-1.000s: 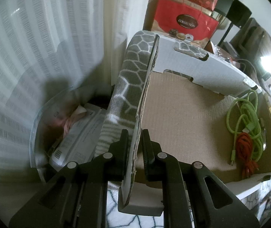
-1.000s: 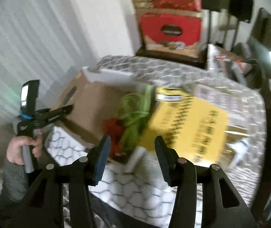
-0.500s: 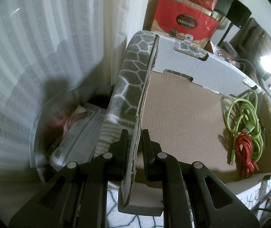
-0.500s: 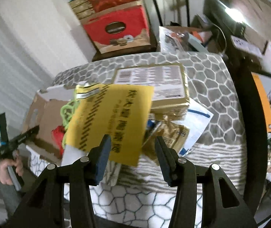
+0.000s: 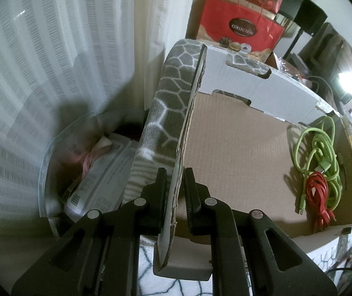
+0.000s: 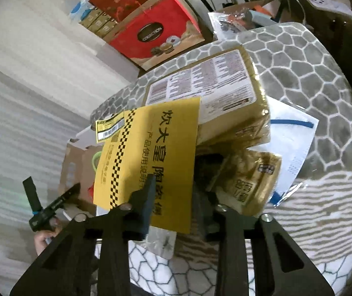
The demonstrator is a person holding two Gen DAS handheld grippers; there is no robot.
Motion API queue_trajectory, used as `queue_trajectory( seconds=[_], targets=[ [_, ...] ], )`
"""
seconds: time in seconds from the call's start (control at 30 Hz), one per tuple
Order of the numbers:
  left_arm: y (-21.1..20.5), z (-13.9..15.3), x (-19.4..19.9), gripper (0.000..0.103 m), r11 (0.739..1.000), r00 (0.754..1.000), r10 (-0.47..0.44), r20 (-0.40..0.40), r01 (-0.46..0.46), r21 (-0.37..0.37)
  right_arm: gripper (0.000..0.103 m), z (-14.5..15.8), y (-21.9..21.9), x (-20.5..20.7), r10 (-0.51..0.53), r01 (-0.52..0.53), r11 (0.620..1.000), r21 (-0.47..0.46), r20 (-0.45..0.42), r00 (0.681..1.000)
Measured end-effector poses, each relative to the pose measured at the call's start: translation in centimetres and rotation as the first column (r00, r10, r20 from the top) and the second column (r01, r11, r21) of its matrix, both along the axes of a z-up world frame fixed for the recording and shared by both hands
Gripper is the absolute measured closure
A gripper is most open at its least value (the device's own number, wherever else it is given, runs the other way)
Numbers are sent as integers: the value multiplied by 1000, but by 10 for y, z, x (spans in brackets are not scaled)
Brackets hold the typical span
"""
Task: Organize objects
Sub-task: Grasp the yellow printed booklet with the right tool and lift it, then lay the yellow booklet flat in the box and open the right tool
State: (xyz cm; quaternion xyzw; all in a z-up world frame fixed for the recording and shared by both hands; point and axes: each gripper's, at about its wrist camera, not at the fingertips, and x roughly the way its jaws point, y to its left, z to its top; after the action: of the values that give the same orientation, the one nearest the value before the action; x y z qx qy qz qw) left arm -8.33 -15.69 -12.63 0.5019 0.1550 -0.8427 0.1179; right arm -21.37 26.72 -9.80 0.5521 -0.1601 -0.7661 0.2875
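My left gripper [image 5: 176, 190] is shut on the upright side wall [image 5: 185, 128] of an open cardboard box [image 5: 237, 148]. A green cable [image 5: 324, 148] and a red cable [image 5: 319, 192] lie coiled at the box's right end. In the right wrist view a yellow booklet [image 6: 156, 148] with black print lies tilted over the box's edge and a gold carton [image 6: 205, 91]. My right gripper [image 6: 176, 192] is closing, with the booklet's lower right corner between its jaws. One finger [image 6: 146, 197] lies over the yellow cover. The pads do not visibly press the booklet.
A gold packet [image 6: 252, 180] and a white envelope [image 6: 292, 143] lie right of the booklet on the grey honeycomb cloth [image 6: 311, 74]. A red gift bag [image 6: 156, 34] stands behind. A clear bin of papers [image 5: 96, 172] sits left of the box, by the curtain.
The right gripper has swung from the box towards the yellow booklet, rolled and come down onto its corner, its jaws narrowing. The left gripper keeps its hold on the box wall, unmoved.
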Motion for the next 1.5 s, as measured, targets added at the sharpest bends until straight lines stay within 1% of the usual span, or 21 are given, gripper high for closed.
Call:
queue_trajectory(
  seconds=[0.07,0.2,0.27,0.37,0.57,0.67,0.77,0.9,1.1,1.17,1.2,1.23,1.3,1.4,1.5],
  targets=[
    [0,0,0,90,1000,1000,0,0,0,0,89,3,-1,3,9,-9,1000,-25,-2,1000],
    [0,-1,0,90,1000,1000,-1,1,1,-3,95,11,-3,6,23,-24,996,-90,-5,1000],
    [0,-1,0,90,1000,1000,-1,2,1,-6,96,16,-7,8,39,-40,994,-102,-10,999],
    [1,-1,1,90,1000,1000,1,2,-1,-6,97,22,-21,11,68,-70,993,-93,-23,997],
    [1,-1,1,90,1000,1000,2,5,-2,-9,101,24,-58,13,112,-114,989,-98,-24,993],
    [2,-1,1,90,1000,1000,2,5,-2,-8,102,29,-77,15,138,-139,982,-124,-22,990],
    [2,-1,1,90,1000,1000,3,5,-3,-8,102,41,-98,16,171,-173,974,-147,-27,985],
    [1,0,1,90,1000,1000,5,5,-5,-3,102,47,-127,16,196,-199,971,-134,-36,980],
    [0,1,1,90,1000,1000,5,6,-5,4,102,38,-173,14,231,-230,969,-90,-5,973],
    [0,1,1,90,1000,1000,3,6,-3,5,100,33,-183,13,246,-244,968,-58,17,969],
    [-1,2,1,90,1000,1000,2,6,-2,5,98,28,-189,12,266,-265,964,-27,25,964],
    [-1,2,1,90,1000,1000,1,6,-1,7,98,25,-193,14,281,-281,960,-2,30,959],
    [-1,2,2,90,1000,1000,0,4,0,9,98,17,-197,15,300,-301,953,21,42,953],
    [-1,2,2,90,1000,1000,1,3,-1,12,99,4,-202,14,320,-322,946,22,70,945],
    [-1,2,2,90,1000,1000,3,3,-3,17,102,-2,-206,12,308,-306,951,-35,91,947]
  ],
)
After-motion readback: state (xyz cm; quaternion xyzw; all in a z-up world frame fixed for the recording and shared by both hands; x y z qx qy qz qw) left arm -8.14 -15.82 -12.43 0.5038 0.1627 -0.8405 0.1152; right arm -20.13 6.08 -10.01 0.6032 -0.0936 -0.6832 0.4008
